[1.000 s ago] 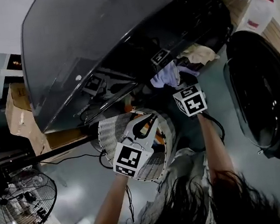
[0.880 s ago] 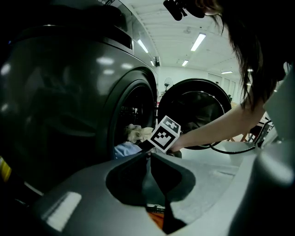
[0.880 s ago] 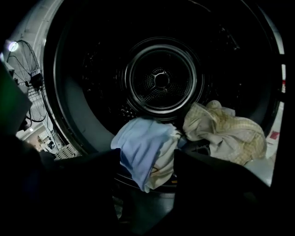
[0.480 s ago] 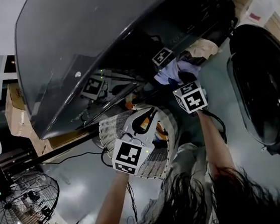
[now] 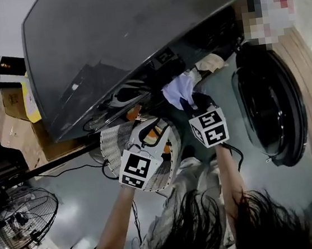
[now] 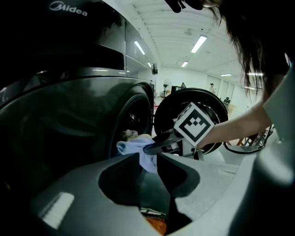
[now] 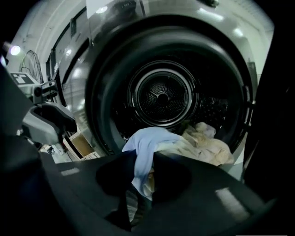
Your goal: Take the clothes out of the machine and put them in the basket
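Right gripper (image 5: 190,103), centre frame, angled down at the washer drum (image 7: 161,96); jaws, just closing, pinch a light-blue garment (image 7: 146,144). Left gripper (image 5: 156,131), jaws apart and empty, hovers over the white basket (image 5: 112,144).

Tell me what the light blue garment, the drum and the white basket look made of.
Light blue garment: soft woven cloth, likely cotton, matte; it drapes and folds limply.
Drum: metal, probably stainless steel; perforated, with bright glints.
White basket: likely moulded plastic, matte; regular grid of holes in its wall.
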Action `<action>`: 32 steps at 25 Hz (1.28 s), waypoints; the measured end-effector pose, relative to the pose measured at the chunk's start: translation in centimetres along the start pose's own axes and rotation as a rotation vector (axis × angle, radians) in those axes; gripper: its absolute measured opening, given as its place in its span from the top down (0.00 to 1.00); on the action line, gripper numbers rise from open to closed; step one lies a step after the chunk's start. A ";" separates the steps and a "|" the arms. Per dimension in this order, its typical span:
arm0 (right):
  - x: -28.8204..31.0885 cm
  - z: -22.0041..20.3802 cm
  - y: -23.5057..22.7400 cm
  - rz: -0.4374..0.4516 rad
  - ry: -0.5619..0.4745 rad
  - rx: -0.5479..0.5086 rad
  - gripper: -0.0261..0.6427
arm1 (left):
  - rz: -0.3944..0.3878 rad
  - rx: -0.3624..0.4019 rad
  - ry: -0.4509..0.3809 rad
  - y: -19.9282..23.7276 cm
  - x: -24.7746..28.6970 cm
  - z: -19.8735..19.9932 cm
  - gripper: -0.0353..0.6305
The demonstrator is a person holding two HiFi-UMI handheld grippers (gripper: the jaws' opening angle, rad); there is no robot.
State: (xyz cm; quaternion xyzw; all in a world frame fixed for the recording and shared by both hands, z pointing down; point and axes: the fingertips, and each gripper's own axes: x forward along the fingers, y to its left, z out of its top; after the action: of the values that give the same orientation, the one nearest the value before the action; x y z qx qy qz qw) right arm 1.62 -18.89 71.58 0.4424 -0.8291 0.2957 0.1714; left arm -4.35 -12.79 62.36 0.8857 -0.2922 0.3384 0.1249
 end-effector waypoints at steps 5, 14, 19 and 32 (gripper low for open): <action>-4.2 2.8 1.8 0.024 -0.023 -0.002 0.81 | 0.007 0.004 0.010 -0.3 -1.6 1.0 0.75; -11.5 7.0 5.3 0.068 -0.031 -0.036 0.81 | 0.037 -0.003 0.011 -2.7 -5.4 2.8 0.73; -14.7 9.6 6.0 0.106 -0.042 -0.082 0.81 | 0.091 -0.027 -0.027 -3.8 -6.7 4.8 0.71; -23.6 16.7 9.6 0.210 -0.073 -0.173 0.81 | 0.179 -0.098 -0.119 -8.0 -11.8 10.5 0.66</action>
State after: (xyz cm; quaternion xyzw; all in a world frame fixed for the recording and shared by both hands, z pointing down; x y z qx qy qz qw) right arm 6.21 -10.49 42.61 0.3472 -0.8989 0.2231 0.1470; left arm -1.08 -5.65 46.43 0.8675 -0.3931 0.2802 0.1197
